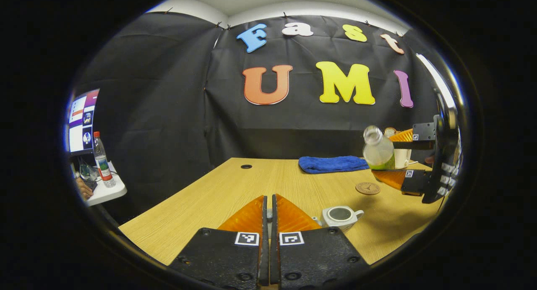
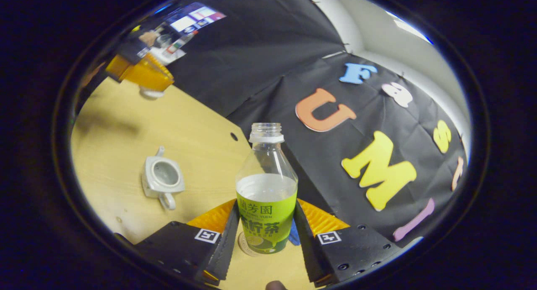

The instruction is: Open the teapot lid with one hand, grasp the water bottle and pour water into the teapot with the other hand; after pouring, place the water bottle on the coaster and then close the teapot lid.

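Now the right tool [image 2: 265, 229] clamps the water bottle [image 2: 267, 197] aloft, left tool [image 1: 268, 208] closed on something unseen; next, tip it over the open teapot [image 2: 162, 177] mid-counter [image 2: 201, 130].

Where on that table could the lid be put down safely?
The table is bare left of the open teapot, out toward the small hole. It is crowded on the far right: blue towel, coaster, and the water bottle in the right gripper.
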{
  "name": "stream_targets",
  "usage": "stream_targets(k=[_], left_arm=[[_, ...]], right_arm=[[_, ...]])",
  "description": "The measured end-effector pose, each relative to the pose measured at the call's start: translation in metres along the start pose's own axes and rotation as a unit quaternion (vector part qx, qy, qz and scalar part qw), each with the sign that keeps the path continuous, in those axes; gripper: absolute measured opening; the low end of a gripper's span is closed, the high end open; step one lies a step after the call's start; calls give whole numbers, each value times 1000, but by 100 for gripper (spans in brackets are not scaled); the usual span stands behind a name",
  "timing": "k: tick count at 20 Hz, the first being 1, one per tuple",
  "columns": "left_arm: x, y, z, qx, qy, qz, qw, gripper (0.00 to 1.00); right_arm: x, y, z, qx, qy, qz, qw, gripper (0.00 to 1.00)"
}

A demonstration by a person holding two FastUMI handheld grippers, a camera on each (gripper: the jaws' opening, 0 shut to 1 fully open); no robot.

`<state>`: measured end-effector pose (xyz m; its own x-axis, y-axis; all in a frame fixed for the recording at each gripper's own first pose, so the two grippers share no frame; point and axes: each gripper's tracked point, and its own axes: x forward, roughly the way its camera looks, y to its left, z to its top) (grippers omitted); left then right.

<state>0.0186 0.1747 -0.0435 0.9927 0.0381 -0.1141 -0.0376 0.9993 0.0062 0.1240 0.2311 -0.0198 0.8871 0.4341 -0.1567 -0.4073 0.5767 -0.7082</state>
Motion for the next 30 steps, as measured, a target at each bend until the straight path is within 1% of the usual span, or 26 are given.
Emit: stream_targets(k=[1, 2, 3, 5, 7, 10, 12, 13, 16, 17, 20, 22, 26, 30], left_arm=[[0, -9, 4, 1, -4, -6, 1000, 4], [-1, -19, 7, 4, -8, -13, 1000, 4], [-1, -28, 10, 8, -13, -20, 1000, 4], [-1, -43, 13, 17, -17, -33, 999, 4], [-2, -55, 14, 25, -19, -44, 999, 4], [0, -67, 13, 24, -18, -59, 998, 4], [1, -69, 11, 24, -17, -63, 998, 4], [1, -69, 11, 25, -17, -64, 997, 4], [1, -68, 10, 25, -17, -65, 997, 4], [1, -68, 9, 25, -15, -65, 997, 4], [3, -66, 6, 28, -12, -62, 998, 4], [3, -66, 6, 27, -12, -61, 998, 4], [4, -65, 3, 30, -9, -61, 998, 4], [5, -66, 2, 27, -11, -63, 998, 4]], right_arm=[[0, -11, -3, 48, -2, -3, 999, 70], [1, -22, -6, 97, -5, -7, 995, 70], [2, -34, -10, 146, -11, -11, 989, 70], [12, -53, -25, 226, -15, -20, 974, 70], [21, -62, -41, 294, -4, -24, 955, 69], [38, -68, -55, 364, -4, -30, 931, 69], [51, -67, -70, 395, 6, -33, 918, 69], [59, -63, -76, 406, 16, -33, 913, 69], [76, -54, -95, 410, 43, -31, 910, 68], [79, -51, -100, 412, 48, -31, 909, 70], [84, -49, -108, 413, 57, -35, 908, 69], [86, -49, -108, 414, 55, -39, 908, 69], [87, -48, -109, 407, 60, -41, 910, 69], [83, -43, -108, 407, 65, -35, 911, 77]])
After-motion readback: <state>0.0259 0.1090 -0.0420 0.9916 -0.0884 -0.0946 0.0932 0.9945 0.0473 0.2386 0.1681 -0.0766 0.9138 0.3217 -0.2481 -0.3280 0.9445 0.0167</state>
